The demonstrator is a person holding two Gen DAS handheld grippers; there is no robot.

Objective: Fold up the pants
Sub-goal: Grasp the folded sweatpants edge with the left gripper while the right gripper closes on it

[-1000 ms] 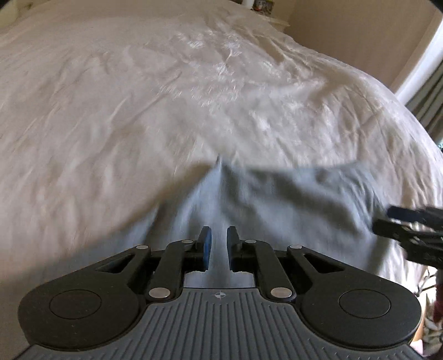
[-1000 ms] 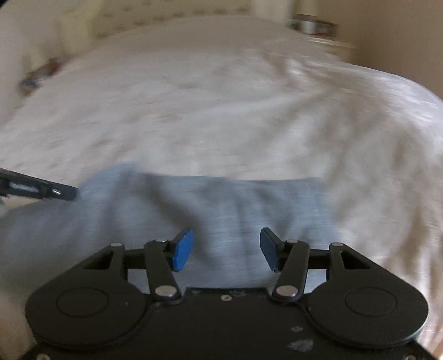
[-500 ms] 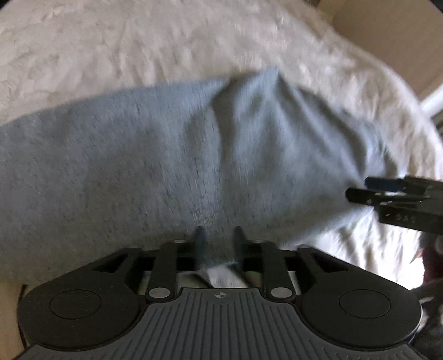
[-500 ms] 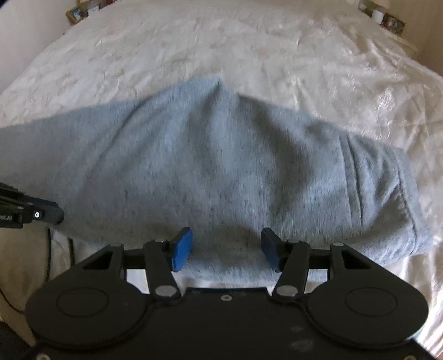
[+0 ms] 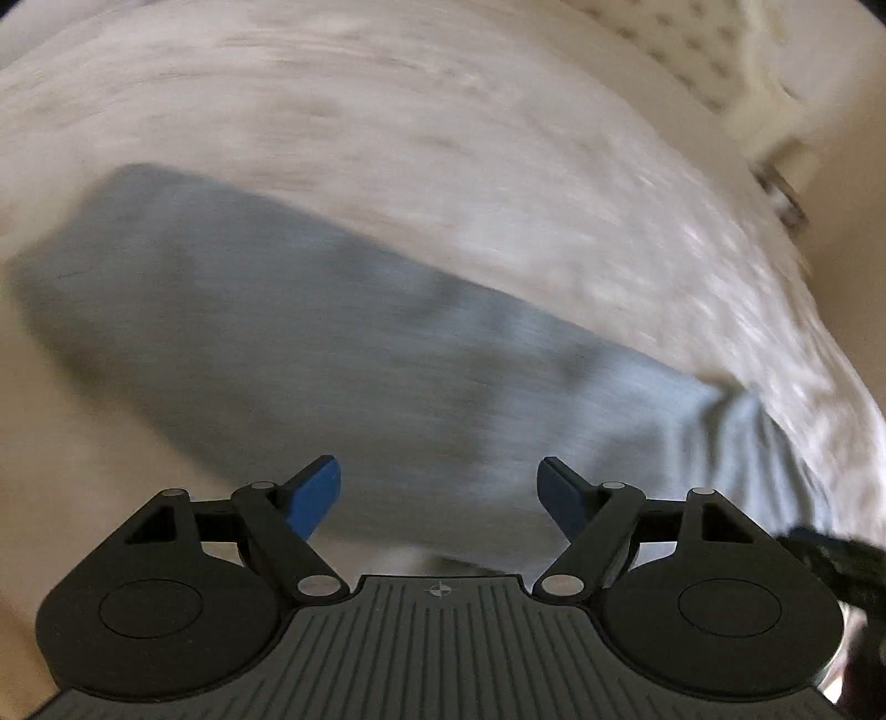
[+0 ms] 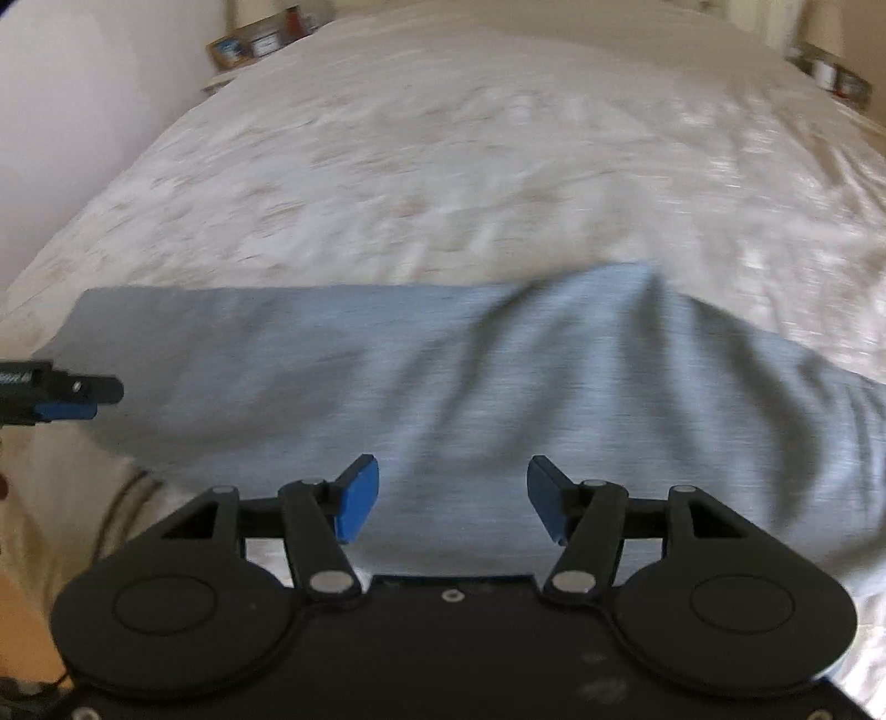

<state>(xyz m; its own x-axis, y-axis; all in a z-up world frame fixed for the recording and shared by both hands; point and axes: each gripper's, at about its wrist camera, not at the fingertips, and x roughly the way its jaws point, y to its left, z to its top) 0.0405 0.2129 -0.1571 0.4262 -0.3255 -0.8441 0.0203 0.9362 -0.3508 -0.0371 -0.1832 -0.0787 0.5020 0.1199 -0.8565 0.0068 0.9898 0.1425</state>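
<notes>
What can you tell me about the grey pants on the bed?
The grey pants look like soft, knitted sweatpants. They lie flat across the white bedspread in a long, wide band, apparently folded over, smooth toward the left and rumpled with ridges toward the right. Nothing is gripping them: the left gripper has just been opening and holds no cloth, and the right gripper hangs open over their near edge.

White bedspread (image 6: 443, 166); framed picture (image 6: 243, 47) behind.
</notes>
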